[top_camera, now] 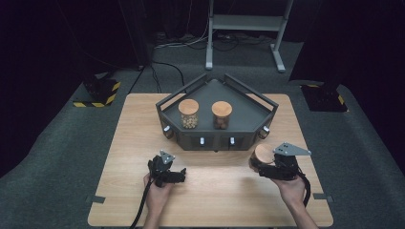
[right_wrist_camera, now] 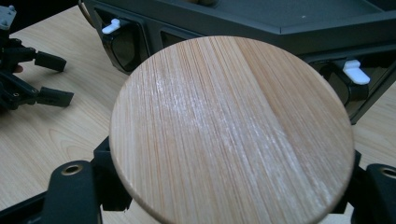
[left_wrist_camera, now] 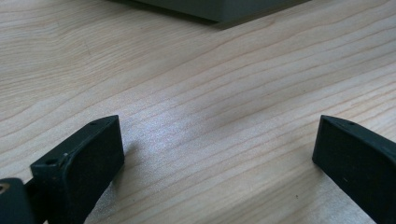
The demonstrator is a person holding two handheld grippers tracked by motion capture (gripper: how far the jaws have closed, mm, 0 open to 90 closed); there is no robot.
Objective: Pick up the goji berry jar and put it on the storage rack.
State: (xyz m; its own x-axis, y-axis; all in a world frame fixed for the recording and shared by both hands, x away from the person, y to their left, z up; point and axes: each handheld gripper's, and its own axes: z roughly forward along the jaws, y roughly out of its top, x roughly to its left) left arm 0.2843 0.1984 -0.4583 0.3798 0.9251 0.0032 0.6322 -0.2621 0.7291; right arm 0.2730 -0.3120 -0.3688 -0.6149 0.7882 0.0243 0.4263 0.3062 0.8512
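Note:
A jar with a round wooden lid (top_camera: 261, 153) is held just above the table in front of the tray's right corner, with my right gripper (top_camera: 258, 165) shut on it. The right gripper view looks onto that lid (right_wrist_camera: 231, 126), and a black finger (right_wrist_camera: 70, 191) shows at each side beneath it. My left gripper (top_camera: 181, 174) rests low over the table at the near left, open. The left gripper view has its fingers (left_wrist_camera: 84, 163) wide apart over bare wood. Two more wooden-lidded jars, one (top_camera: 188, 113) at the left and one (top_camera: 221, 114) at the right, stand upright in the dark grey tray (top_camera: 215, 139).
The tray sits at the table's far middle, with raised rails and white latches (right_wrist_camera: 356, 72) along its front. The wooden table (top_camera: 219, 200) ends close to my hands at the near edge. A metal stand (top_camera: 246, 24) and cables lie on the floor beyond.

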